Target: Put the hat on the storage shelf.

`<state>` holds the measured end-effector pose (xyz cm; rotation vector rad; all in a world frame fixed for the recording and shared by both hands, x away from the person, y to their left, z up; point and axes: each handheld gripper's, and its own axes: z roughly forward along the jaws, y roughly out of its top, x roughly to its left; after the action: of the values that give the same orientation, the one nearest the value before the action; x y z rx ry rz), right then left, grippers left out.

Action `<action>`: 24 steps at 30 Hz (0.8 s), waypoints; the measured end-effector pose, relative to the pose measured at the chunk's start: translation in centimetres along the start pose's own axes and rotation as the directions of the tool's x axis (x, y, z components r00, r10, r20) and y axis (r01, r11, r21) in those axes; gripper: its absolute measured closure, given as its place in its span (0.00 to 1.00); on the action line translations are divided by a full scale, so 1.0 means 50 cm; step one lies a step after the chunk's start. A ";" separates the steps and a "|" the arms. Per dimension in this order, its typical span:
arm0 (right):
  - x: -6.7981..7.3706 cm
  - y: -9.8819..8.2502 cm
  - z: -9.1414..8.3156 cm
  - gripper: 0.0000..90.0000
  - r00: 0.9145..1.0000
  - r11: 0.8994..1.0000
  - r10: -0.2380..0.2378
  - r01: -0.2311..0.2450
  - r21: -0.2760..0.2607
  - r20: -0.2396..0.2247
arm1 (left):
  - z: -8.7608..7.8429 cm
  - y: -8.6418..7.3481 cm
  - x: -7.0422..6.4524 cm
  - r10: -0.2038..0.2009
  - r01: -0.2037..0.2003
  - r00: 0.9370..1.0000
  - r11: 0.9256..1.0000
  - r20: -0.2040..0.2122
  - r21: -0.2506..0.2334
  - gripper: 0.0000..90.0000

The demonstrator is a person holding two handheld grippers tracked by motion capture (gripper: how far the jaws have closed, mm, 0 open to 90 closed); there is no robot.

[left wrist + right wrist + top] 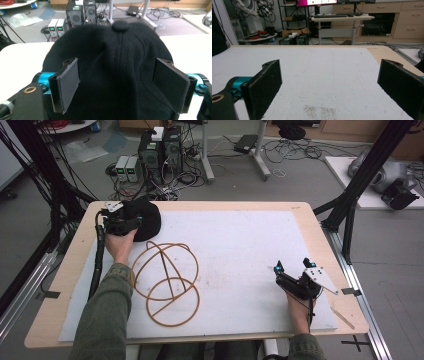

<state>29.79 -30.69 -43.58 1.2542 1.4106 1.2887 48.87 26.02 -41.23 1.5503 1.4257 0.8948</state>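
A black knitted cap (146, 216) with a button on top lies at the far left of the white mat (240, 240). My left gripper (128, 223) reaches into it from the near side. In the left gripper view the cap (125, 42) bulges up between the two pads and the left gripper (117, 64) straddles its crown, open, with both pad faces still showing. My right gripper (292, 266) rests low over the mat at the near right. In the right gripper view the right gripper (330, 67) is open wide with only bare mat between the pads.
A tan wire frame of joined hoops (170, 243) lies on the mat just right of my left forearm (107, 310). The wooden table (50, 285) rims the mat. Black frame posts (360, 175) stand at the far right; computers and cables (160, 150) sit on the floor beyond.
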 end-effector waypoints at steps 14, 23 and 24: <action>-0.001 -0.001 0.000 0.05 1.000 1.000 0.011 -0.011 0.007 -0.003 | 0.002 -0.006 -0.006 -0.014 0.012 0.998 0.999 0.067 0.031 0.91; 0.001 -0.005 0.001 0.05 1.000 1.000 -0.012 0.013 0.027 -0.016 | -0.005 0.000 -0.014 -0.009 0.009 0.997 1.000 0.078 0.009 0.98; 0.001 -0.006 0.000 0.05 1.000 1.000 -0.013 0.013 0.028 -0.015 | -0.005 0.000 -0.014 -0.009 0.009 0.997 1.000 0.078 0.009 0.98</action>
<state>29.76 -30.64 -43.86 1.2545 1.4503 1.2756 48.56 25.34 -41.13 1.5674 1.3814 0.8146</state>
